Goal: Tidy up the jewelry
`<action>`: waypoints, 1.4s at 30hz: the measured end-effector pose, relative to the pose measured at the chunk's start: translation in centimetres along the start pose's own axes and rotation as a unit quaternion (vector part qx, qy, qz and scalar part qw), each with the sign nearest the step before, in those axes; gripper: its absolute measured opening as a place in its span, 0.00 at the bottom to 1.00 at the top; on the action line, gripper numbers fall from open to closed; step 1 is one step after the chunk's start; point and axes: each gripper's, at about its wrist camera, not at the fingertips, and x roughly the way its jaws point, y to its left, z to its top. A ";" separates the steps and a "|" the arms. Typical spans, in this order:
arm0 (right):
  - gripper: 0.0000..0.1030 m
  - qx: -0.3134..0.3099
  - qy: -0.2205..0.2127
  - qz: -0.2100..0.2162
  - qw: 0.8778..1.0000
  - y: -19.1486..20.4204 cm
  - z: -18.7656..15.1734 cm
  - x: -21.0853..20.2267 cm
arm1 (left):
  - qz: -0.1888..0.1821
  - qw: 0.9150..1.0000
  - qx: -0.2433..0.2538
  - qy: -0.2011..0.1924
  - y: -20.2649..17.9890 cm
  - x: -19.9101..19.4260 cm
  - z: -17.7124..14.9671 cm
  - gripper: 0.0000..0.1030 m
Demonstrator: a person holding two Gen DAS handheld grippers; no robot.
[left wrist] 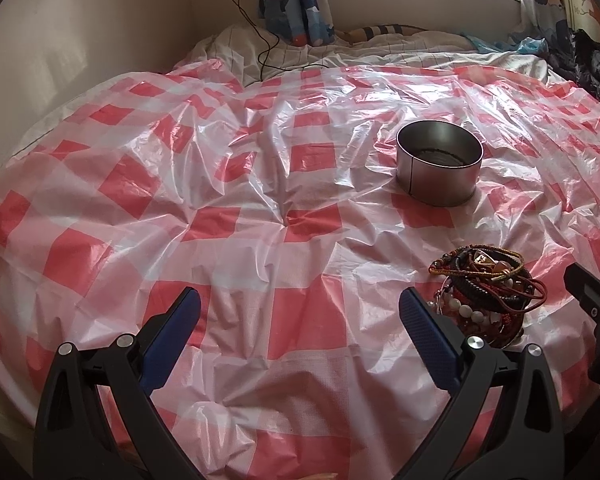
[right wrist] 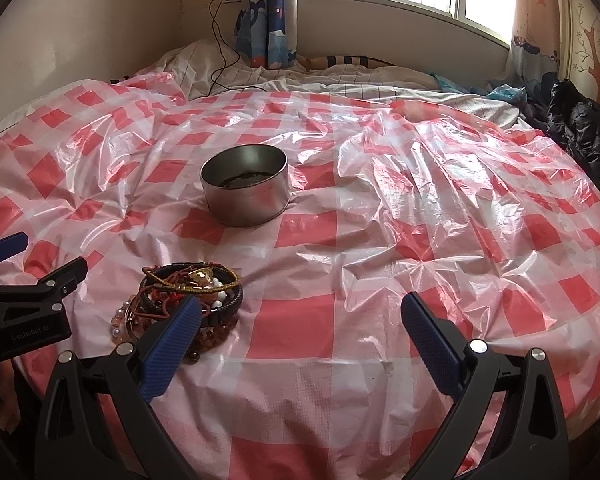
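A pile of bracelets and beaded strings (left wrist: 486, 292) lies on the red-and-white checked plastic sheet (left wrist: 260, 208), just right of my left gripper's right finger. A round metal tin (left wrist: 439, 166) stands open farther back. My left gripper (left wrist: 300, 304) is open and empty, low over the sheet. In the right wrist view the pile (right wrist: 188, 298) is by my right gripper's left finger, and the tin (right wrist: 246, 190) is behind it. My right gripper (right wrist: 300, 308) is open and empty. The left gripper's fingers (right wrist: 40, 276) show at that view's left edge.
The sheet covers a bed against a wall on the left. Rumpled white bedding (right wrist: 260, 76) and a black cable (right wrist: 220, 60) lie at the far end under a window with curtains (right wrist: 268, 12). A black jacket (right wrist: 580, 128) lies at the right edge.
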 end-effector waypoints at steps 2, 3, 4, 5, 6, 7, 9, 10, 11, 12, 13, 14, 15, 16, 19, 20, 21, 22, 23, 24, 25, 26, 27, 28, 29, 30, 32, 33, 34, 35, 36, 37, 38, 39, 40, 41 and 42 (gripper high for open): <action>0.93 -0.001 -0.002 0.004 1.000 0.1 0.1 0.0 | -0.001 1.000 -0.001 0.000 0.0 0.0 0.0 0.93; 0.93 -0.002 -0.003 0.005 1.000 0.1 0.1 0.0 | -0.001 1.000 -0.001 0.001 0.0 0.0 0.0 0.93; 0.93 -0.002 -0.005 0.006 1.000 0.2 0.1 -0.1 | -0.002 1.000 -0.001 0.001 0.0 -0.1 0.0 0.93; 0.93 -0.002 -0.006 0.007 1.000 0.2 0.1 -0.1 | -0.003 1.000 -0.001 0.001 0.0 -0.1 0.0 0.93; 0.93 -0.003 -0.007 0.009 1.000 0.2 0.2 0.0 | -0.003 1.000 -0.001 0.001 0.0 -0.1 0.0 0.93; 0.93 -0.003 -0.007 0.010 1.000 0.2 0.2 0.0 | -0.003 1.000 -0.001 0.001 0.0 -0.1 0.0 0.93; 0.93 -0.004 -0.007 0.011 1.000 0.2 0.2 0.0 | -0.004 1.000 -0.001 0.002 0.0 -0.1 0.0 0.93; 0.93 -0.003 -0.007 0.011 1.000 0.2 0.2 0.0 | -0.005 1.000 -0.001 0.002 0.0 -0.1 0.0 0.93; 0.93 -0.003 -0.008 0.011 1.000 0.3 0.2 0.0 | -0.004 1.000 -0.002 0.002 0.0 -0.1 0.0 0.93; 0.93 -0.003 -0.007 0.011 1.000 0.3 0.2 0.0 | -0.005 1.000 -0.002 0.002 0.0 -0.1 0.0 0.93; 0.93 -0.003 -0.007 0.011 1.000 0.3 0.2 0.0 | -0.005 1.000 -0.002 0.002 0.0 -0.1 0.0 0.93; 0.93 -0.003 -0.007 0.011 1.000 0.3 0.2 0.0 | -0.005 1.000 -0.002 0.002 0.0 -0.1 0.0 0.93; 0.93 -0.003 -0.007 0.011 1.000 0.2 0.2 0.0 | -0.005 1.000 -0.002 0.002 0.0 -0.1 0.0 0.93; 0.93 -0.003 -0.007 0.011 1.000 0.3 0.2 0.0 | -0.005 1.000 -0.002 0.002 0.0 -0.2 0.0 0.93; 0.93 -0.002 -0.009 0.012 1.000 0.3 0.2 0.0 | -0.005 1.000 -0.002 0.002 0.0 -0.1 0.0 0.93; 0.93 -0.002 -0.011 0.014 1.000 0.3 0.3 0.0 | -0.005 1.000 -0.002 0.002 0.0 -0.2 0.0 0.93; 0.93 -0.001 -0.012 0.015 1.000 0.3 0.4 0.0 | -0.005 1.000 -0.003 0.003 0.0 -0.1 0.0 0.93; 0.93 -0.001 -0.013 0.018 1.000 0.3 0.4 -0.1 | -0.006 1.000 -0.003 0.002 0.0 -0.1 0.0 0.93; 0.93 0.000 -0.014 0.020 1.000 0.3 0.5 -0.1 | -0.008 1.000 -0.003 0.002 0.0 -0.2 0.0 0.93; 0.93 0.000 -0.014 0.021 1.000 0.3 0.5 -0.1 | -0.008 1.000 -0.004 0.002 -0.1 -0.2 -0.1 0.93; 0.93 -0.001 -0.014 0.022 1.000 0.4 0.5 -0.1 | -0.008 1.000 -0.004 0.002 -0.1 -0.2 -0.1 0.93; 0.93 -0.001 -0.014 0.024 1.000 0.4 0.5 0.0 | -0.009 1.000 -0.004 0.002 -0.1 -0.2 -0.1 0.93; 0.93 -0.001 -0.014 0.026 1.000 0.3 0.5 -0.1 | -0.009 1.000 -0.004 0.003 -0.2 -0.3 -0.1 0.93; 0.93 -0.001 -0.014 0.028 0.999 0.4 0.5 0.0 | -0.008 1.000 -0.004 0.003 -0.1 -0.2 -0.1 0.93; 0.93 -0.001 -0.015 0.031 0.999 0.3 0.5 -0.1 | -0.009 1.000 -0.003 0.003 -0.1 -0.2 -0.1 0.93; 0.93 -0.001 -0.016 0.034 0.999 0.4 0.5 -0.1 | -0.009 1.000 -0.004 0.003 -0.1 -0.3 -0.1 0.93; 0.93 -0.001 -0.018 0.041 0.999 0.3 0.4 -0.2 | -0.010 1.000 -0.004 0.002 -0.1 -0.3 -0.1 0.93; 0.93 -0.002 -0.019 0.042 0.999 0.4 0.4 -0.3 | -0.010 1.000 -0.004 0.003 -0.2 -0.3 -0.1 0.93; 0.93 -0.002 -0.019 0.043 0.999 0.4 0.4 -0.3 | -0.010 1.000 -0.004 0.003 -0.3 -0.3 -0.1 0.93; 0.93 -0.003 -0.019 0.044 0.999 0.4 0.4 -0.3 | -0.009 1.000 -0.004 0.003 -0.2 -0.3 -0.1 0.93; 0.93 -0.002 -0.019 0.046 0.999 0.4 0.4 -0.3 | -0.010 1.000 -0.004 0.003 -0.1 -0.3 0.0 0.93; 0.93 -0.002 -0.019 0.048 0.999 0.4 0.4 -0.3 | -0.010 1.000 -0.005 0.003 -0.3 -0.3 -0.1 0.93; 0.93 -0.002 -0.020 0.050 0.999 0.4 0.4 -0.3 | -0.010 1.000 -0.004 0.003 -0.1 -0.2 0.0 0.93; 0.93 -0.002 -0.019 0.050 0.999 0.4 0.4 -0.3 | -0.010 1.000 -0.004 0.003 -0.2 -0.3 -0.1 0.93; 0.93 -0.002 -0.019 0.051 0.999 0.4 0.4 -0.3 | -0.010 1.000 -0.004 0.003 -0.1 -0.2 0.0 0.93; 0.93 -0.002 -0.018 0.052 0.998 0.4 0.4 -0.3 | -0.010 1.000 -0.005 0.005 -0.2 -0.2 0.0 0.93; 0.93 -0.002 -0.018 0.054 0.998 0.4 0.4 -0.2 | -0.011 1.000 -0.005 0.006 -0.2 -0.2 0.0 0.93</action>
